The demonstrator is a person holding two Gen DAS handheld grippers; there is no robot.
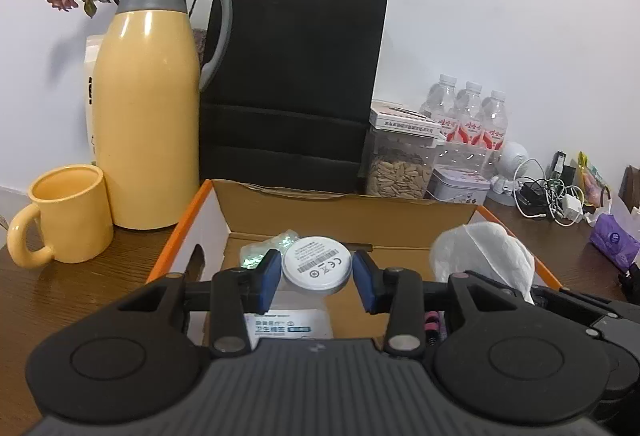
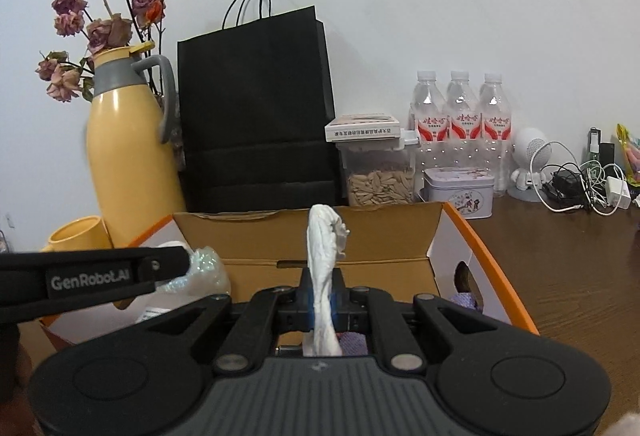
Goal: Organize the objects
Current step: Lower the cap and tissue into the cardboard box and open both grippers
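An open cardboard box [image 1: 400,214] with orange edges sits on the wooden table; it also shows in the right wrist view [image 2: 360,232]. My left gripper [image 1: 318,268] is shut on a white round disc [image 1: 316,265] with a printed label, held over the box. My right gripper [image 2: 323,302] is shut on a crumpled white tissue [image 2: 324,248] that sticks up above its fingers, over the box. The tissue also shows in the left wrist view [image 1: 484,256]. Inside the box lie a shiny plastic packet [image 1: 264,250] and a white labelled pack [image 1: 288,326].
A yellow thermos jug [image 1: 148,116] and yellow mug [image 1: 64,214] stand left of the box. A black paper bag [image 1: 296,84], a seed jar [image 1: 400,168], a tin [image 1: 460,188] and water bottles [image 1: 468,116] stand behind it. Cables [image 1: 548,196] and a purple pack [image 1: 614,240] lie to the right.
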